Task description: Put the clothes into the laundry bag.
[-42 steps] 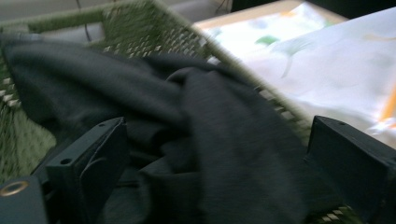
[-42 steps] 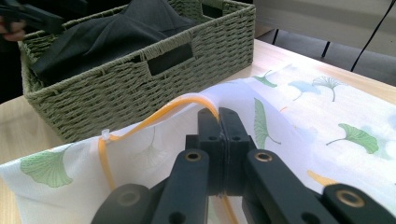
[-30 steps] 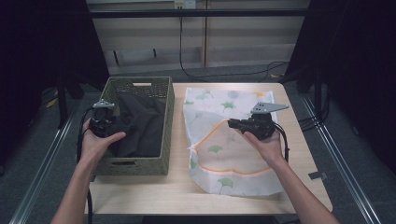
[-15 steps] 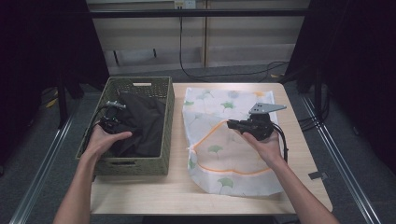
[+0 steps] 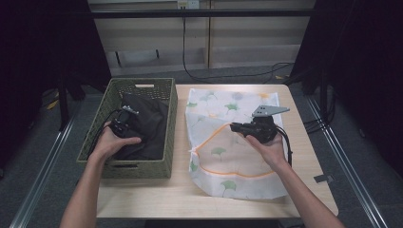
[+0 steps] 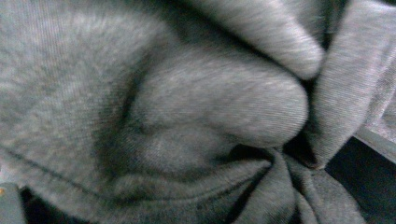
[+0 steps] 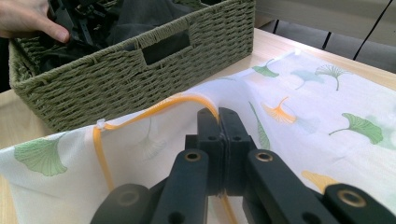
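Setting: a pale wooden surface [image 5: 142, 199] in a dim room, with dark floor and cables behind it.
Basket: a green woven basket [image 5: 168, 137] stands on the left part of the surface, with a cut-out handle in its wall.
Dark garment: a dark grey garment [image 5: 147, 123] lies crumpled inside the basket; up close its folds are thick, soft knit.
Bag: a white laundry bag [image 5: 223, 156] printed with green leaves lies flat just right of the basket, its mouth edged with an orange zip [image 7: 140, 114].
Left gripper: the left gripper [image 5: 124, 124] is down in the basket against the garment; cloth is pressed close to its camera, and I cannot tell how its jaws stand.
Right gripper: the right gripper [image 7: 219, 116] has its jaws closed tight on the bag's orange edge and lifts that edge slightly off the surface.
Handling, garment: likely light, limp and not fragile; it should sag and trail when lifted, and may snag on the basket's weave.
Where to grip, garment: a thick bunched fold near the middle looks best, so most of the cloth comes up together.
Handling, bag: thin and slippery-looking; the stiffer zip edge gives the surest hold for keeping the mouth open.
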Tool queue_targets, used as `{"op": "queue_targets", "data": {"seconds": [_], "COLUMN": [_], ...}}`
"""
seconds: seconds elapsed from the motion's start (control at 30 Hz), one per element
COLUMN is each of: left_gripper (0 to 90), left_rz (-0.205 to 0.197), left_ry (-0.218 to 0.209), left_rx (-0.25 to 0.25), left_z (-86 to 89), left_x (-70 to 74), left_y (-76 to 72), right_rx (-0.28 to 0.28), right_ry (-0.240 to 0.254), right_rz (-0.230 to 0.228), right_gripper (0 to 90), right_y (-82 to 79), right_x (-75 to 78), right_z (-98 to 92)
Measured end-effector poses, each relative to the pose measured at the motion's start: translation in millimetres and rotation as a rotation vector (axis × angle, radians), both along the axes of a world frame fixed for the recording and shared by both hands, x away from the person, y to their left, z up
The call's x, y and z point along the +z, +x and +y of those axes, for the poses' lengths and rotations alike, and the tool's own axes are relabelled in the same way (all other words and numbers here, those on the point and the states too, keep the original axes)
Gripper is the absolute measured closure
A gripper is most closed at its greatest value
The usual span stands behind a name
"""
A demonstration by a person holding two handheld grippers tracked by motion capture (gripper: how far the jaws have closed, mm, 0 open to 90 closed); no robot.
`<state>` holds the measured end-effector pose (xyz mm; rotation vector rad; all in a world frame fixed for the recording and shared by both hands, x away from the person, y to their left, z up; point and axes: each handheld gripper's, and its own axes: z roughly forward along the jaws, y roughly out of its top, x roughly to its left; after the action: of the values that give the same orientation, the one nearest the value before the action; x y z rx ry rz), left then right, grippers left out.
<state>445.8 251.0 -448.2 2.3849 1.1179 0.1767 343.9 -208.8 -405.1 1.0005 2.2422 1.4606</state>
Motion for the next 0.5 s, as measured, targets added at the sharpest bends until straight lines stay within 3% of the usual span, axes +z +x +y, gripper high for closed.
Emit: {"op": "queue_targets", "data": {"seconds": [0.13,0.23,0.33,0.47,0.5], "left_gripper": [0.0,0.0,0.0,0.0,0.0], "left_rz": [0.014,0.083,0.091,0.089,0.086], "left_ry": [-0.001,-0.082,-0.110,-0.110,-0.118], "left_rx": [-0.025,-0.022,-0.010,-0.026,-0.005], "left_z": [-1.9,1.8,2.5,4.3,3.2], "left_x": [-4.8,-11.9,-14.2,-14.9,-15.2], "left_y": [0.2,4.8,6.4,7.3,6.9], "right_rx": [-0.001,-0.003,-0.006,-0.002,-0.001], "right_ry": [-0.003,-0.005,-0.005,-0.007,-0.010], "right_rz": [0.002,0.003,0.002,0.004,0.005], "right_gripper": [89.6,89.5,89.5,89.5,89.5], "right_y": [-0.3,0.6,0.4,0.3,0.4], "right_x": [-0.6,-0.9,-0.5,-1.2,-1.7], "right_z": [0.1,-0.5,-1.6,-0.4,0.3]}}
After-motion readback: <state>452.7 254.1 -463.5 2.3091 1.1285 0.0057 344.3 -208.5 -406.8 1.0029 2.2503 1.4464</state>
